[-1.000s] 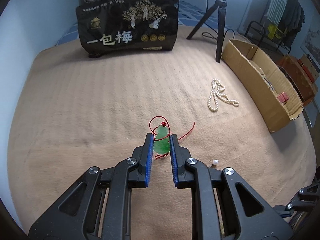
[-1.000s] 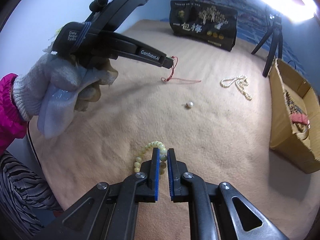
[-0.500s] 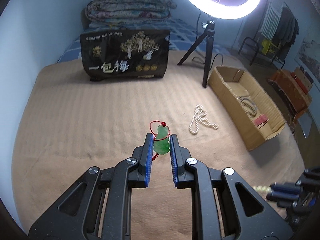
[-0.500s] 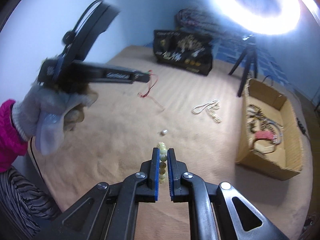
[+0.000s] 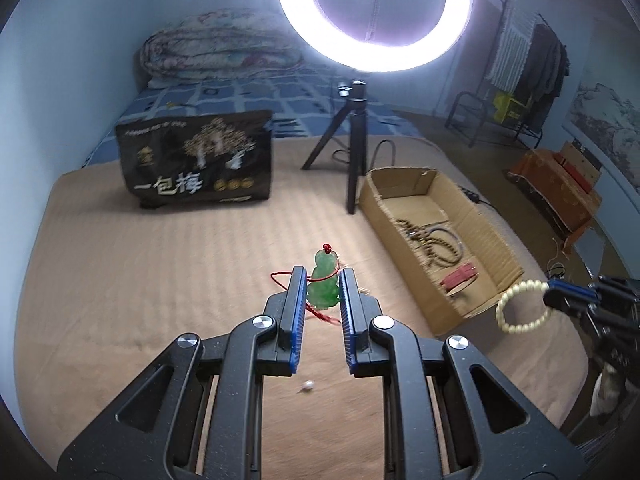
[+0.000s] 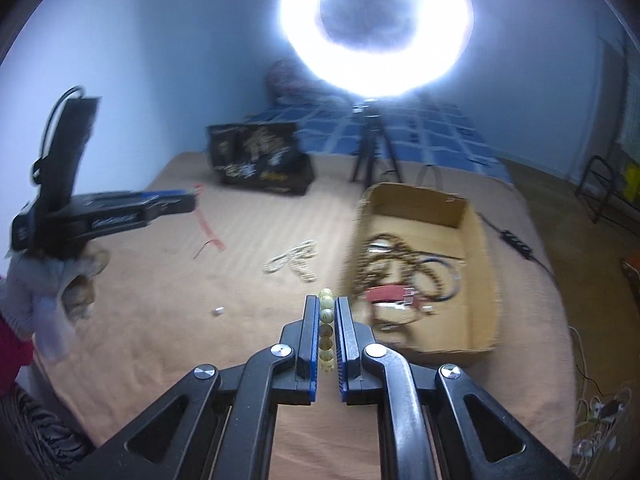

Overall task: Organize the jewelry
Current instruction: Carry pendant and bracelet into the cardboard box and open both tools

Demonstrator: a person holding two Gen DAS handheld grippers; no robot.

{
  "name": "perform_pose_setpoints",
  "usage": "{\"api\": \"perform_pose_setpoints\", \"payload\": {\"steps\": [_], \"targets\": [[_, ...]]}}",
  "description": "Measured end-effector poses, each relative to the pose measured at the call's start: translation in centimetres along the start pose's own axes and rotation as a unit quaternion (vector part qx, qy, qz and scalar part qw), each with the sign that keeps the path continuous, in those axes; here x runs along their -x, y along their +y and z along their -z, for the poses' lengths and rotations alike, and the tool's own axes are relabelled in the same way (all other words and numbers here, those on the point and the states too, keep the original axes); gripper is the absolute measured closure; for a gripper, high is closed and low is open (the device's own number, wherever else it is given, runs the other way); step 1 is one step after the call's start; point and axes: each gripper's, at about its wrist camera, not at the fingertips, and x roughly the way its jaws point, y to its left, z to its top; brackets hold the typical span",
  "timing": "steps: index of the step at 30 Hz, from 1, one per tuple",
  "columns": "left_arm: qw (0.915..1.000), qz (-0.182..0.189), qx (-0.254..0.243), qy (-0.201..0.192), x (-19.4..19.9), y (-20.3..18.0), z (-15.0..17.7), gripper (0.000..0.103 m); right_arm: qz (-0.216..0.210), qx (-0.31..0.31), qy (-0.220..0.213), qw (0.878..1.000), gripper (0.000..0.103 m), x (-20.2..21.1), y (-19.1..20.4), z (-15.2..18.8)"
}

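Your left gripper (image 5: 323,292): jaws clamped on a green gourd-shaped jade pendant (image 5: 324,283) on a red cord, held above the tan blanket (image 5: 140,280). Your right gripper (image 6: 323,312): jaws closed on a pale yellow bead bracelet (image 6: 326,330), whose loop hangs clear at 3 o'clock in the left wrist view. Open brown cardboard box (image 5: 486,248), at 2 o'clock of the pendant: holds dark bead strands and a red item. White pearl necklace (image 6: 294,261): on the blanket, just left of the box. Single loose pearl (image 5: 307,386): on the blanket, under your left gripper.
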Motion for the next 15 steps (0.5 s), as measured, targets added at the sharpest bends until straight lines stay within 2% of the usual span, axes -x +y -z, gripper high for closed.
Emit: {"api": "perform_pose_setpoints", "payload": {"steps": [7, 15], "targets": [[0.9995, 0.02, -0.023, -0.004, -1.3, -3.9, -1.0, 0.088, 0.029, -0.042, -0.003, 0.999, 0.098, 0.1, -5.0, -0.4], [0.9982, 0.043, -0.041, -0.001, -3.9, -8.0, -1.9, 0.088, 0.042, -0.067, -0.003, 0.997, 0.098, -0.1, -8.1, -0.4]]}}
